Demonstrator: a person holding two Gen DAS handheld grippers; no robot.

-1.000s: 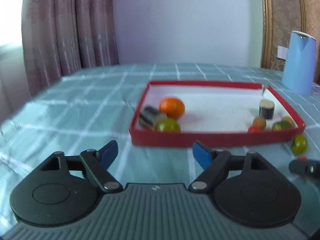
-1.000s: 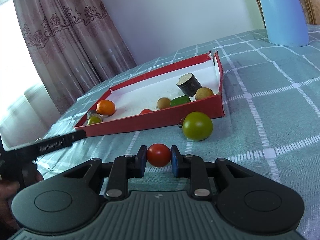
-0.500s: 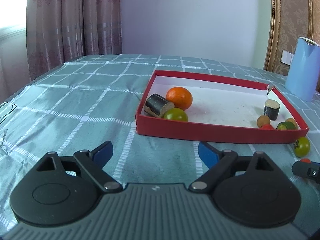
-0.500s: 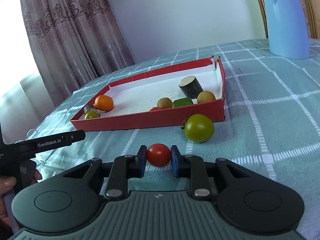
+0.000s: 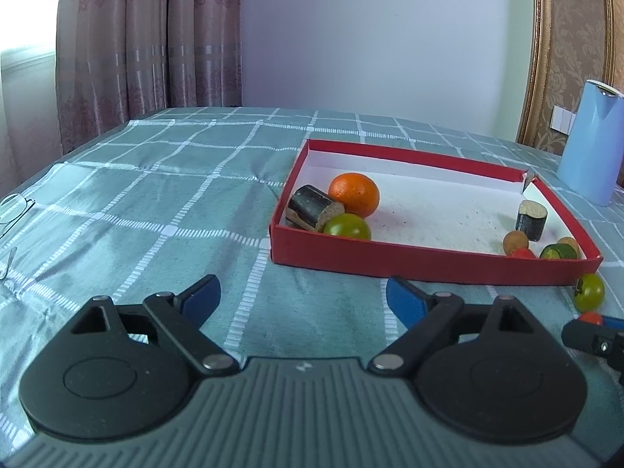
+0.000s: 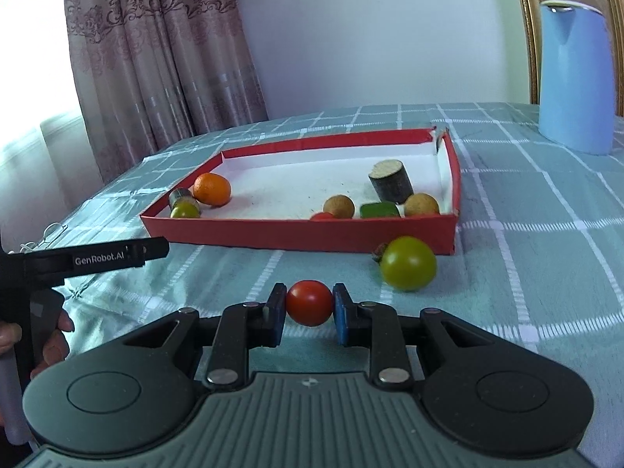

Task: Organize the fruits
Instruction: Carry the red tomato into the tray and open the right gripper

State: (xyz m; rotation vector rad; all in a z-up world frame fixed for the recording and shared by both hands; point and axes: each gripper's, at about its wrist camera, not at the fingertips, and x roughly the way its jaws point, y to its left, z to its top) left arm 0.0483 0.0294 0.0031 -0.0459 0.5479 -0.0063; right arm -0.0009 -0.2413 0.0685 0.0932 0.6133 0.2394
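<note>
My right gripper (image 6: 309,304) is shut on a small red tomato (image 6: 309,302), held above the cloth just in front of the red tray (image 6: 296,234). A green tomato (image 6: 408,263) lies on the cloth against the tray's near right corner; it also shows in the left wrist view (image 5: 589,292). The tray (image 5: 421,263) holds an orange (image 5: 354,194), a green tomato (image 5: 346,226), two dark sugarcane pieces (image 5: 312,207), two brown longans and a green piece. My left gripper (image 5: 302,296) is open and empty, in front of the tray's left corner.
A blue kettle (image 6: 575,78) stands at the back right of the checked green tablecloth (image 5: 156,202). Eyeglasses (image 5: 13,210) lie at the left edge. Curtains hang behind on the left. The left gripper's body (image 6: 97,259) sits left of the right one.
Both grippers have risen and tilted, so the tray appears farther and lower. The right gripper still holds the red tomato. The fruits have not moved.
</note>
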